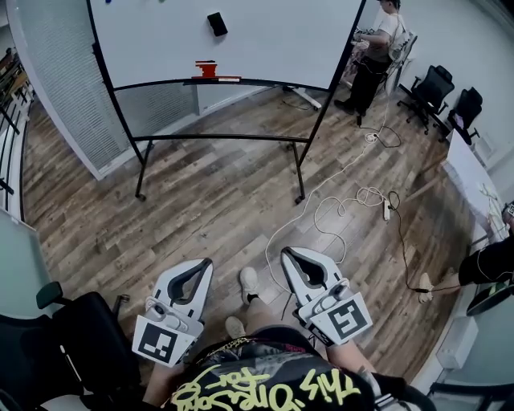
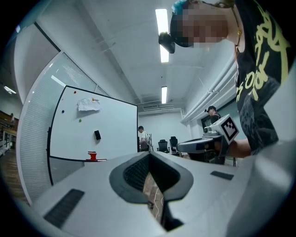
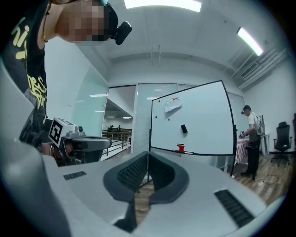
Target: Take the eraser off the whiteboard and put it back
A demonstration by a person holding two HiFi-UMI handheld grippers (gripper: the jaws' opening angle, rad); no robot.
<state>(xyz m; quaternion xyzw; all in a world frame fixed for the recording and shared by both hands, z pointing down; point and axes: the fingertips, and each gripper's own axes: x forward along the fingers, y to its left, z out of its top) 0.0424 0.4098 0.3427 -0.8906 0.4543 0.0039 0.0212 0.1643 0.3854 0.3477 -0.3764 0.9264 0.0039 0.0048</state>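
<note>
Wide wooden floor [image 1: 201, 201] underfoot; across it the whiteboard [image 1: 281, 40] stands on its black frame; down near the person's lap the left gripper [image 1: 206, 263] and right gripper [image 1: 287, 254] sit side by side, pointing at the board and well apart from it; both have their jaws pressed together with nothing between; the black eraser [image 1: 217, 23] clings to the board face, above a small red item [image 1: 207, 69] on the ledge.
</note>
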